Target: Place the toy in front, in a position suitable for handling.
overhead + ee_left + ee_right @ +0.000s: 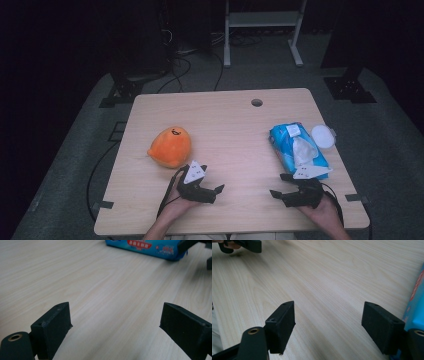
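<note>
Blue pack of wipes (297,148) lying at the table's right side, just beyond the right gripper (286,186).

Its long axis is running away from the person; the right gripper is sitting nearest, jaws spread and empty. The left gripper (212,182), also released, is resting beside an orange plush toy (170,146) on the wooden table (235,120).

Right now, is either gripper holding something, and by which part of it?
Nothing is held. The left gripper and the right gripper both have open jaws with only bare table between them. The orange plush toy and the blue wipes pack lie untouched.
</note>
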The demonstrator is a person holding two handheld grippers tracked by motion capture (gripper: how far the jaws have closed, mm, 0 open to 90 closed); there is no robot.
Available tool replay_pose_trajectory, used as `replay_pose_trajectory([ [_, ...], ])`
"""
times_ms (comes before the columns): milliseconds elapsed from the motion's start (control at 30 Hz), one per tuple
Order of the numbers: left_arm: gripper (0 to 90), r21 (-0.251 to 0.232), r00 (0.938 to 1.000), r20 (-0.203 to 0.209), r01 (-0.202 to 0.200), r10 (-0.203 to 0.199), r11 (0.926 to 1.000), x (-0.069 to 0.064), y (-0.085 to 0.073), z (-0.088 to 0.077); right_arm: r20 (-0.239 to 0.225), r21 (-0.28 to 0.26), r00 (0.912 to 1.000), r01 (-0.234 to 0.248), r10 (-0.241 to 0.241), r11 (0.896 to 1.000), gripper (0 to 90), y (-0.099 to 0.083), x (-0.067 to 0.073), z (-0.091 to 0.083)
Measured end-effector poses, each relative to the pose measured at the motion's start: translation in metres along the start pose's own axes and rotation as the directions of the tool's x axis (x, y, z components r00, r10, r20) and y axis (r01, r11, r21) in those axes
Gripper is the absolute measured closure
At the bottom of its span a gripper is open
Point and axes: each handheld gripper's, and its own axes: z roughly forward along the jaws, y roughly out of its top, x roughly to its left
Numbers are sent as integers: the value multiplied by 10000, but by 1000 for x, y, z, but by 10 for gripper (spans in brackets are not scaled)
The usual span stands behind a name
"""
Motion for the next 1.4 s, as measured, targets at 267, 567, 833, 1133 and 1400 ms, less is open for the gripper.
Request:
replay_pose_trajectory([
  [267, 95, -609, 9985, -424, -374, 349, 9974, 9, 15, -3, -91, 112, 9999, -134, 135, 9998, 256, -2, -2, 3],
  [567, 95, -1370, 9934, -1136, -321, 165, 9901, 25, 27, -25, -65, 84, 9998, -184, 185, 9998, 256, -2, -1, 2],
  [833, 95, -2082, 9821, -1872, -183, -214, 9779, 45, 34, -51, -96, 203, 9999, -91, 93, 9998, 256, -2, 3, 5],
  [1133, 95, -2522, 9550, -2887, -76, -678, 9677, 71, 30, -75, -106, 290, 9999, -118, 121, 9995, 256, -2, 2, 7],
  [1400, 95, -2464, 9291, -3617, -151, -775, 9690, 86, 21, -84, -132, 288, 9999, -86, 89, 9995, 256, -2, 4, 6],
])
